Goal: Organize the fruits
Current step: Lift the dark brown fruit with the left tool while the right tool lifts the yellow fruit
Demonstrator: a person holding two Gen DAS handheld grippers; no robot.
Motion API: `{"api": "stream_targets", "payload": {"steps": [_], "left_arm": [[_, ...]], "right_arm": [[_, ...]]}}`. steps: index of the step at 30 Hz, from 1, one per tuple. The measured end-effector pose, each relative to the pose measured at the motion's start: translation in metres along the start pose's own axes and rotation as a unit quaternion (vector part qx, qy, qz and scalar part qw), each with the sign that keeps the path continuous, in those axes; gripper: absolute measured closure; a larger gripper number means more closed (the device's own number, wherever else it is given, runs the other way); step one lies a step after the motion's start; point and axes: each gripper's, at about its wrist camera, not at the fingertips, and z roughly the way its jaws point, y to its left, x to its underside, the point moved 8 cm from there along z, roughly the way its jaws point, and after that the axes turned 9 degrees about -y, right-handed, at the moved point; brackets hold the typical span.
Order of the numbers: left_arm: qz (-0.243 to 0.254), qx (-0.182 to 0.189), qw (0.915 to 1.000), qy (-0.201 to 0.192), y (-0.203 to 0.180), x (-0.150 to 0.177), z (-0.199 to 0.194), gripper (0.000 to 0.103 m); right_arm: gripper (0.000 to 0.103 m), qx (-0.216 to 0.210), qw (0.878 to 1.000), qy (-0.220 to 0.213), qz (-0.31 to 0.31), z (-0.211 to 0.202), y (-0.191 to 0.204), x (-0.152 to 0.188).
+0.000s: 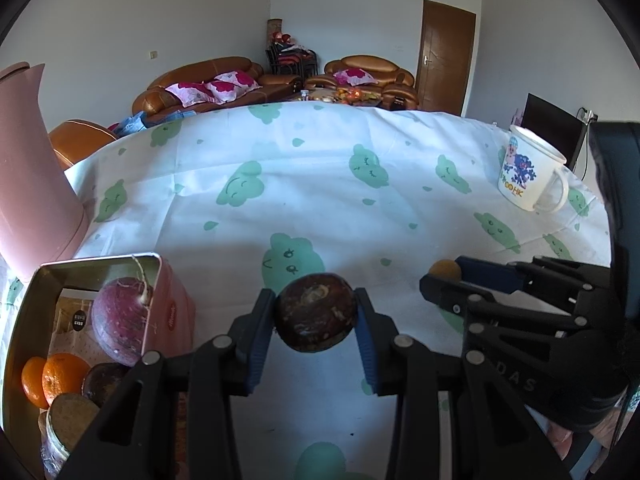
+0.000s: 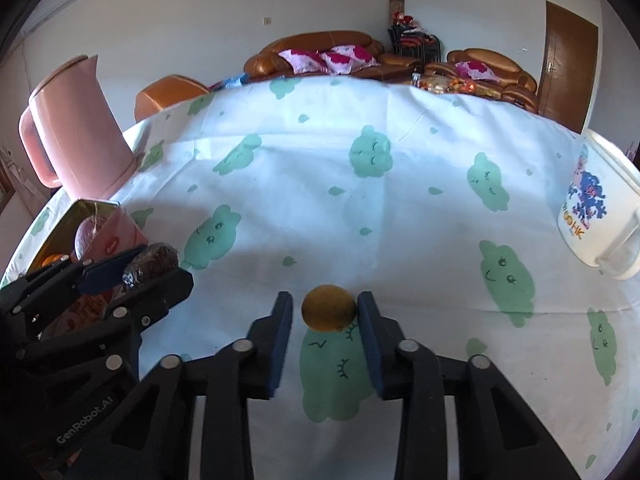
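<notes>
Worktop [image 1: 320, 184]: covered by a white cloth with green cloud print.

Pink jug [image 1: 28, 168]: stands upright at the 9 o'clock edge of the left wrist view, behind the tin.

Pink tin [image 1: 170, 304]: open-topped, at 8 o'clock in the left wrist view. Inside: a big purple-red round root [image 1: 120, 320], two oranges [image 1: 54, 376], one dark brown fruit [image 1: 102, 380], and a tan round piece [image 1: 70, 414] lowest in the tin.

White mug [image 1: 528, 172]: cartoon print, upright at 2 o'clock, well apart from the tin.

Left gripper [image 1: 316, 316]: closed on a dark brown round fruit [image 1: 316, 312]. Both blue pads touch its sides. The fruit sits just to the right of the tin; whether it is lifted clear of the cloth, cannot tell.

Right gripper [image 2: 326, 312]: at 3 o'clock in the left wrist view, near the left gripper. Closed round a small yellow-brown fruit [image 2: 329, 308]. Right pad touches the fruit. On the left side a thin gap seems to show in the right wrist view; contact there not certain. The fruit lies at the cloth, at the top edge of a green cloud.
</notes>
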Motion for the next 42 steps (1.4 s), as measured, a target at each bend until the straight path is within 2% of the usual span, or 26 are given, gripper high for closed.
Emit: {"api": "stream_targets", "payload": {"steps": [9,31,42], "left_arm": [[-0.007,0.001,0.9998,-0.016,0.002,-0.003,-0.004,0.063],[-0.008,0.003,0.9983,-0.057,0.003,-0.009,-0.021,0.063],[-0.003,0.0,0.997,-0.078,0.002,-0.014,-0.029,0.063]], "right_arm": [[0.073,-0.015,1.0,-0.017,0.0,-0.008,0.004,-0.002],[0.072,-0.019,0.994,-0.104,-0.031,-0.041,0.016,-0.016],[0.072,-0.024,0.991,-0.13,-0.035,-0.051,0.019,-0.019]]}}
